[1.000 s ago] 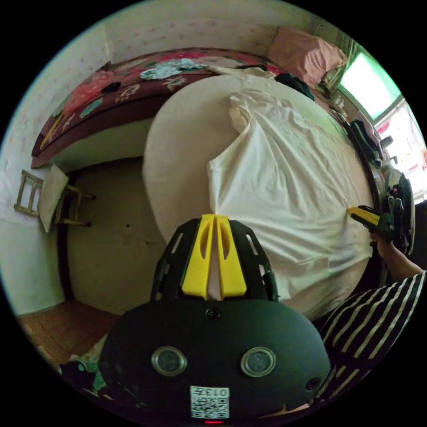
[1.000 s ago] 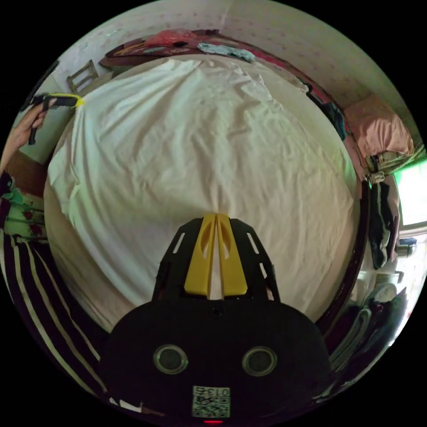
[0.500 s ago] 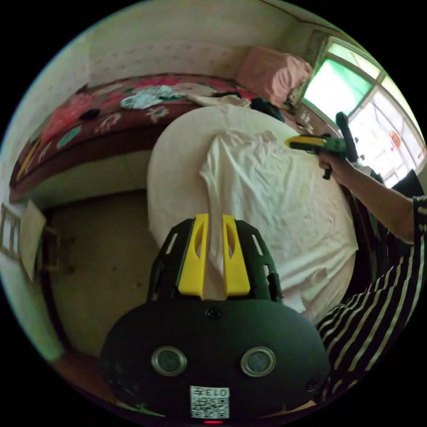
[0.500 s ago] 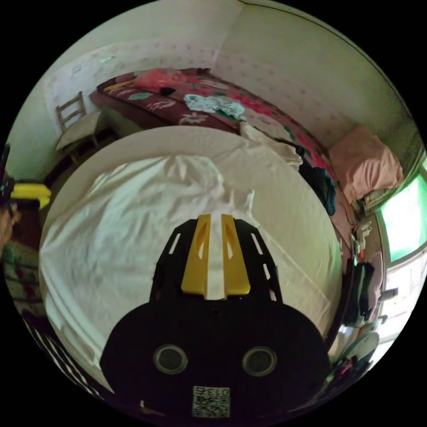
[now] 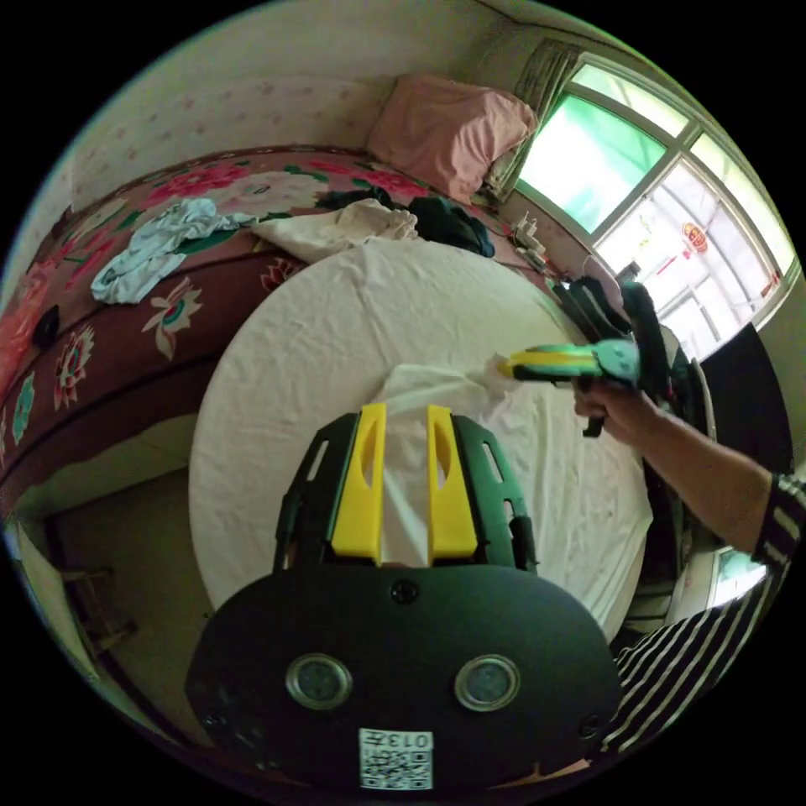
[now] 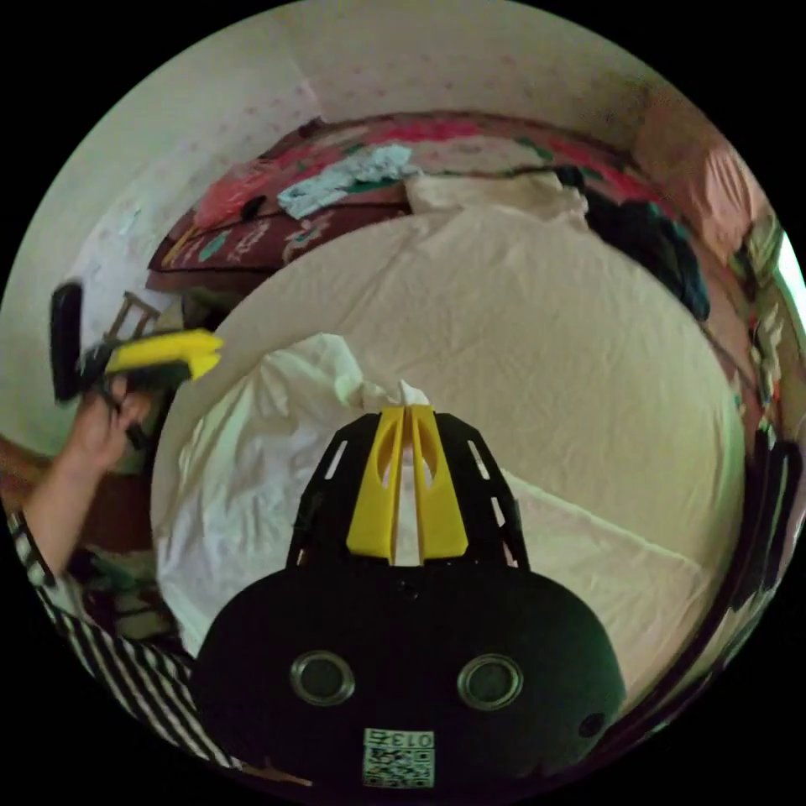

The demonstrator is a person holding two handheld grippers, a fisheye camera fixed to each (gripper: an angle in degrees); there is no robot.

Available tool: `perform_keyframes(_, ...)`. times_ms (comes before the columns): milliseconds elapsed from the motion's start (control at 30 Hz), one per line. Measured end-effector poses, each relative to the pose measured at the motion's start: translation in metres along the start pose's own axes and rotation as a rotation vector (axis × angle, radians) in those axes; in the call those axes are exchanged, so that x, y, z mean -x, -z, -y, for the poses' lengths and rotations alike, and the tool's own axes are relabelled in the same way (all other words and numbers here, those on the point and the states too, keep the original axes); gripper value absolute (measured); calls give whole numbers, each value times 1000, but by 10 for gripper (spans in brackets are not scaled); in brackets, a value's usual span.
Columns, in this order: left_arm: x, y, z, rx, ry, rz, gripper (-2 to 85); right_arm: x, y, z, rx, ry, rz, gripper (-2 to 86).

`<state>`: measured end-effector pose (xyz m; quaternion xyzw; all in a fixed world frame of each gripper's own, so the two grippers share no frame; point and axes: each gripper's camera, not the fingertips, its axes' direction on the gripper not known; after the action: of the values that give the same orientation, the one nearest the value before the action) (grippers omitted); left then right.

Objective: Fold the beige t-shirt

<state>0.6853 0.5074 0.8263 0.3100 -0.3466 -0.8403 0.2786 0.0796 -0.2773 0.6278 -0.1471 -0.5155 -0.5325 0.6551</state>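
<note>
Hem carried over the beige t-shirt (image 5: pixel 537 470)

Right tool (image 6: pixel 407 413) pinches the folded edge; left tool (image 5: pixel 406 411), jaws parted, straddles cloth alongside.

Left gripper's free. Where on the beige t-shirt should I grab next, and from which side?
Probably the raised fold of the beige t-shirt, beside where the right gripper pinches it. It stands up off the table, so fingers can close across it. Bring the left gripper in from the table's near edge, where it hovers open.
</note>
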Motion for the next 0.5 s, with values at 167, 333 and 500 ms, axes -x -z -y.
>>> perform_keyframes(167,2,-25,59,60,-93,-9,111,57,17,-84,-171,379,-238,9)
perform_keyframes(333,-39,-66,81,224,-376,-35,118,81,-16,-148,-137,477,-418,8)
perform_keyframes(500,-67,-57,81,202,-497,-317,89,77,-18,-156,-139,419,-398,7)
